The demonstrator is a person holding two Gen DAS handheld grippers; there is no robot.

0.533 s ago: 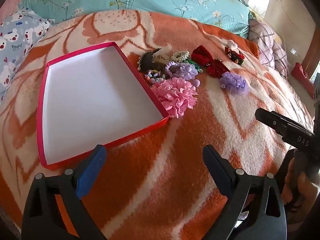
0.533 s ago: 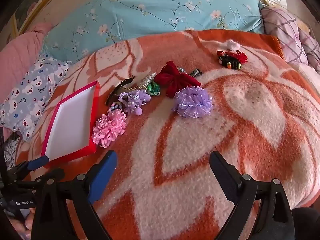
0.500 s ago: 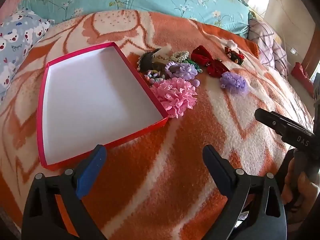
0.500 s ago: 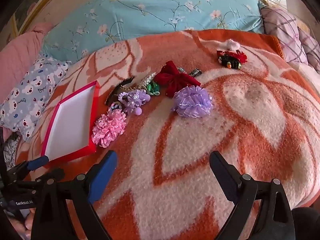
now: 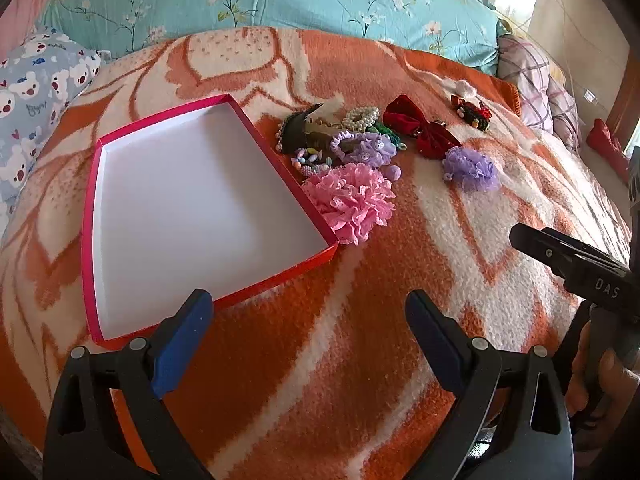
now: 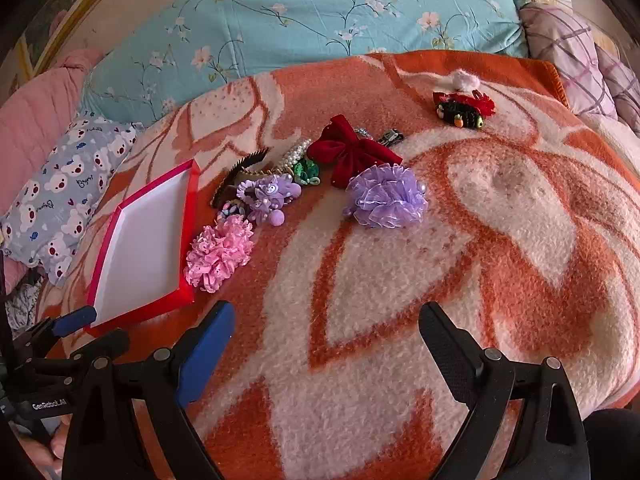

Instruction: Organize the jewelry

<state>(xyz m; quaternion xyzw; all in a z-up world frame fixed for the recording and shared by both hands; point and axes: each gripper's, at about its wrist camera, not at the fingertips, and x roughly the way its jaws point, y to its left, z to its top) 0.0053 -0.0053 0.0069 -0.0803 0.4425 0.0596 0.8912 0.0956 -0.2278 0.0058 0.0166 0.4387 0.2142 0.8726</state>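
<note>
Orange-and-cream blanket covers a bed, with a turquoise floral quilt folded behind it and a bear-print pillow at the far left. On the blanket lies a shallow red box with a bare white floor. Just beside its right wall sits a cluster of hair accessories: a pink ruffled scrunchie touching the box, a lilac hair tie, a pearl bracelet, a dark hair comb and a red velvet bow. A purple organza scrunchie lies a little apart, and a red-and-black clip well apart near the blanket's far edge. The left gripper and right gripper both hover over bare blanket, fingers spread wide with nothing between them.
</note>
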